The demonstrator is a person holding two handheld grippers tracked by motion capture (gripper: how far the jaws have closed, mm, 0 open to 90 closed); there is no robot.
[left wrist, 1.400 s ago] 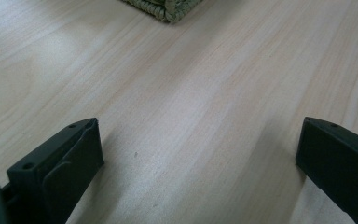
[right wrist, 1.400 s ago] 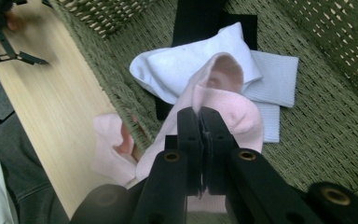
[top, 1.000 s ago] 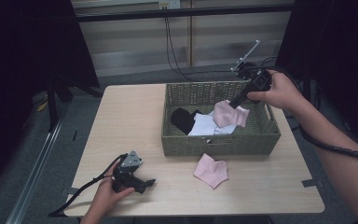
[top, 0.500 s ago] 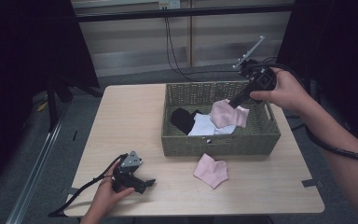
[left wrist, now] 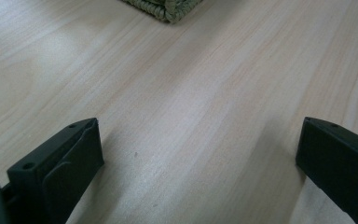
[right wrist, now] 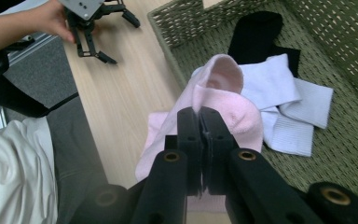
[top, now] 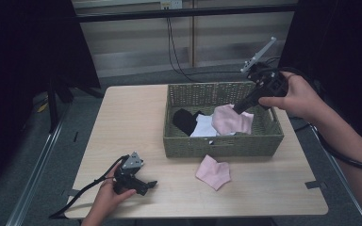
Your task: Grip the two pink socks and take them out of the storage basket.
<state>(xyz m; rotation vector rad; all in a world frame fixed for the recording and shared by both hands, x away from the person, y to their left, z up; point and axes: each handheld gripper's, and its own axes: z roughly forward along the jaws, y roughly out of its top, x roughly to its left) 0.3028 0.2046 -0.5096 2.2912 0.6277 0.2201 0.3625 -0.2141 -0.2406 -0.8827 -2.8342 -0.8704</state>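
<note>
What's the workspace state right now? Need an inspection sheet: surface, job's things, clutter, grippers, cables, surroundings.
Surface: light wooden table, bare between the things.
Job's things: pink sock held up over the woven basket; second pink sock flat on the table in front of the basket; white socks and black sock inside the basket.
Clutter: nothing seen.
Grippers: right gripper shut on the pink sock, above the basket; left gripper open, resting on the table near the front left corner, nothing between the jaws.
Cables: black cable trailing from the left gripper off the table edge.
Surroundings: grey floor, dark around the table.
</note>
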